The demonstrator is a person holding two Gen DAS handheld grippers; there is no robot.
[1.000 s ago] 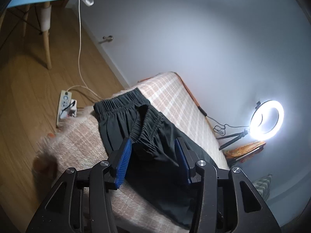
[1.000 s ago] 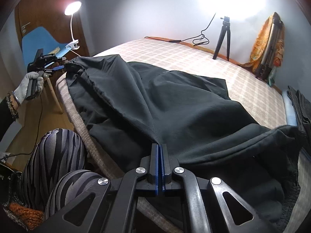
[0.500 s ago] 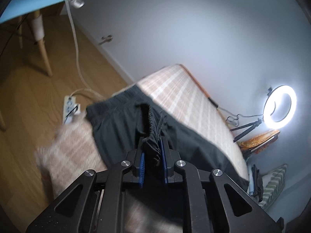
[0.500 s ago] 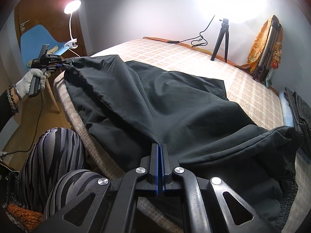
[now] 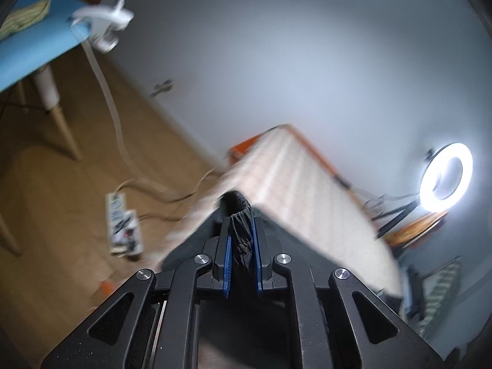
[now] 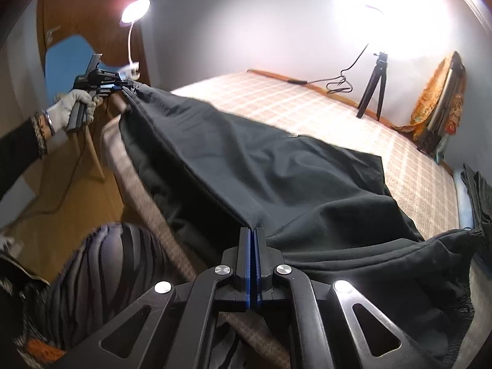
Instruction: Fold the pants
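1. One right gripper (image 6: pixel 252 233), its fingers pressed together on a fold of the one pair of black pants (image 6: pixel 276 178).
2. The pants lie stretched across one checked bed (image 6: pixel 301 113), partly lifted off it.
3. One left gripper (image 5: pixel 241 233) pinches the bunched waistband; one gloved hand (image 6: pixel 69 109) carries it.
4. Far back: two lamps, one desk lamp (image 6: pixel 133 12) and one ring light (image 5: pixel 446 175).

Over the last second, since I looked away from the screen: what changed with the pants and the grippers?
The left gripper, open around the bunched waistband a second ago, closed on it and lifted that end off the bed, drawing the black pants taut. The right gripper stayed shut on the pants' near edge; ring light and chair unchanged.
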